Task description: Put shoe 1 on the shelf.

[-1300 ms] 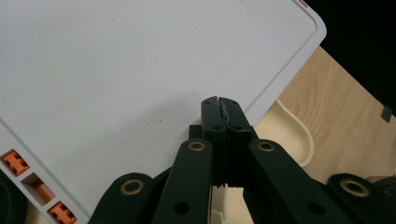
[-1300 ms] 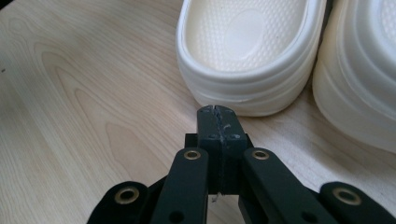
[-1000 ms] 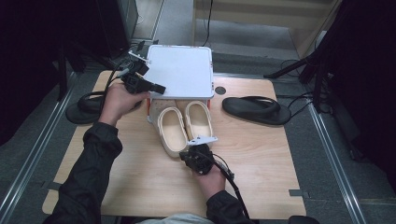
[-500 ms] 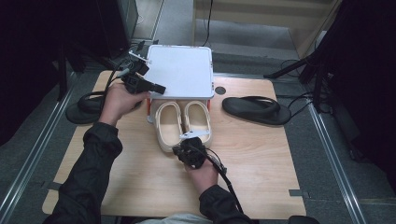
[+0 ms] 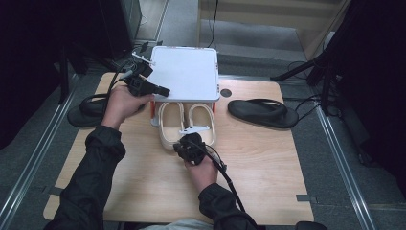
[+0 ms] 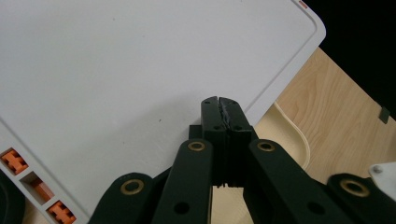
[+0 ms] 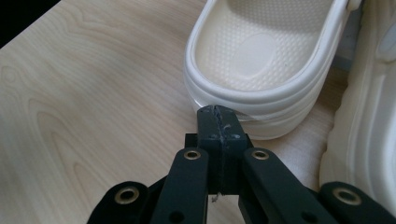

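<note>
Under the white rack at the far side of the desk, a pair of cream clogs has been set side by side, toes tucked beneath the shelf and heels left out. The right hand-held gripper, jaws closed on nothing, is pressed against the heel rim of one clog, apparently so the shoe can be nudged in rather than lifted. The left hand-held gripper, likewise closed and empty, is laid on the rack's top, seemingly to steady it.

My black tools work over cream clogs with dimpled footbeds, a white lid with orange clips, a black sandal and the pale woodgrain bench.
</note>
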Available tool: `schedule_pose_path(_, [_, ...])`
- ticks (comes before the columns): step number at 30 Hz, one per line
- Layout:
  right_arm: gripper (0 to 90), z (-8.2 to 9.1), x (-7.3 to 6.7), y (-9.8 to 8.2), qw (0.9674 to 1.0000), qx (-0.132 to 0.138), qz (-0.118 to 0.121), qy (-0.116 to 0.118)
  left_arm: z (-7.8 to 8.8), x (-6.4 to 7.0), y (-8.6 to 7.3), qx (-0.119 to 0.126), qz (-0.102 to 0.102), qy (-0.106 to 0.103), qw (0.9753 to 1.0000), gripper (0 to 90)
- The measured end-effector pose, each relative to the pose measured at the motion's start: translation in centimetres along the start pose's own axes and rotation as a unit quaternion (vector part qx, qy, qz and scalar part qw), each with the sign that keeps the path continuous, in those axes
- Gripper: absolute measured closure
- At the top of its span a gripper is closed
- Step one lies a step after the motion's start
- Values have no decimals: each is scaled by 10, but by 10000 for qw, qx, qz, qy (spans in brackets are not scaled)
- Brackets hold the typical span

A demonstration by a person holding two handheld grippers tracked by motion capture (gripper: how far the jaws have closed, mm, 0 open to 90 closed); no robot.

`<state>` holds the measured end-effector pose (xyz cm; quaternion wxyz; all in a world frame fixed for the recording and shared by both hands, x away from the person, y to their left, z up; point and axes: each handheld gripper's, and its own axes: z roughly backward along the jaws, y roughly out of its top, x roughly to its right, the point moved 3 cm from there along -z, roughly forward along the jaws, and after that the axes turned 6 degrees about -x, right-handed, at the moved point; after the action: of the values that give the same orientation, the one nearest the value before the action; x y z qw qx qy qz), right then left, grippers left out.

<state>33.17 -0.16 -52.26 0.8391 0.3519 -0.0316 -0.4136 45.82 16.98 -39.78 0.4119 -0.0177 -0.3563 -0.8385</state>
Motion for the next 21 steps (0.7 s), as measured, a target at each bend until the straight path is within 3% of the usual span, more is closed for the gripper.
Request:
schedule_pose_path(6, [900, -9, 5, 12, 9998, -97, -32, -143, 0, 0, 0, 6, 14, 4, 10000, 900])
schedule_pose_path(7, [900, -10, 6, 13, 9999, -84, -50, -67, 0, 0, 0, 4, 11, -4, 10000, 900])
schedule_pose_path(19, [900, -24, 5, 30, 9998, -81, 46, -194, 0, 0, 0, 0, 18, 18, 10000, 900])
schedule_pose_path(21, [900, -26, 5, 33, 9998, -59, -30, -208, 0, 0, 0, -5, 16, 8, 10000, 900])
